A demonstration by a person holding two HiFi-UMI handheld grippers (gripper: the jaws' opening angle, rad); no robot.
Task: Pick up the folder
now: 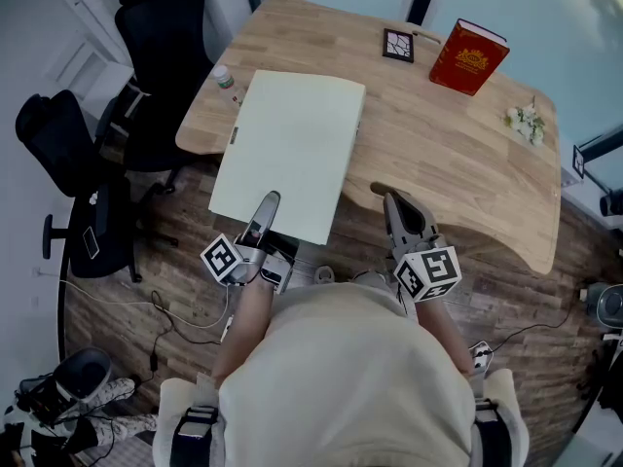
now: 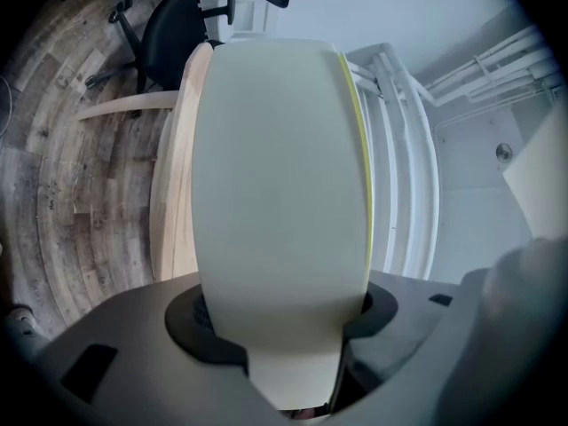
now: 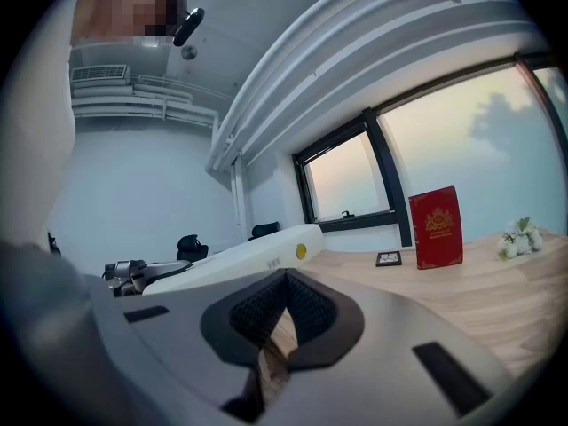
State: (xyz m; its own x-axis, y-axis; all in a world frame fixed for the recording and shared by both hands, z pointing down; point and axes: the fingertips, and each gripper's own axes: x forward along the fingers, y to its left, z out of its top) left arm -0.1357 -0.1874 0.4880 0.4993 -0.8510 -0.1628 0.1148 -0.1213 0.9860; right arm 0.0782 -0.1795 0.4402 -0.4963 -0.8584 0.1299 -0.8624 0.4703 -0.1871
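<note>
The pale cream folder (image 1: 292, 149) hangs tilted above the left part of the wooden table (image 1: 438, 154), its near edge reaching out past the table's front. My left gripper (image 1: 265, 202) is shut on the middle of that near edge. In the left gripper view the folder (image 2: 280, 176) fills the space between the jaws of the left gripper (image 2: 284, 327) and stretches away from it. My right gripper (image 1: 389, 200) rests at the table's front edge, to the right of the folder and apart from it. Its jaws are shut on nothing in the right gripper view (image 3: 282, 304), where the folder (image 3: 240, 260) shows at the left.
A red book (image 1: 469, 56) stands at the table's far side beside a small black frame (image 1: 398, 45). White flowers (image 1: 526, 123) lie at the right and a small bottle (image 1: 225, 78) at the left edge. Two black office chairs (image 1: 161, 56) stand left of the table.
</note>
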